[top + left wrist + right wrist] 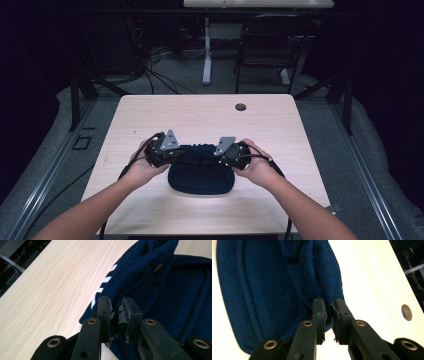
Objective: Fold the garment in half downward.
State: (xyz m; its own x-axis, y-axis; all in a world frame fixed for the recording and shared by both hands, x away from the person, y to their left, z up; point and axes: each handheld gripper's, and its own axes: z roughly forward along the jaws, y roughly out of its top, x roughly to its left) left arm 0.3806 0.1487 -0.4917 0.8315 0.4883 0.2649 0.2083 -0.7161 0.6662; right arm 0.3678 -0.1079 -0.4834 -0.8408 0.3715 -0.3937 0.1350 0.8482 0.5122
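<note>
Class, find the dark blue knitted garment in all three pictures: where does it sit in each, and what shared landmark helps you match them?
High view: the knitted garment lies at the table's near middle, between both grippers.
Left gripper view: it fills the right side, its edge pinched in the jaws.
Right gripper view: it fills the left and centre, a fold pinched in the jaws.
Shared landmark: the pale wooden table.

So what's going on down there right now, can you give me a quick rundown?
Left gripper and right gripper: jaws shut on the navy knit garment. Garment bunched mid-table. Nothing in the way.
</note>
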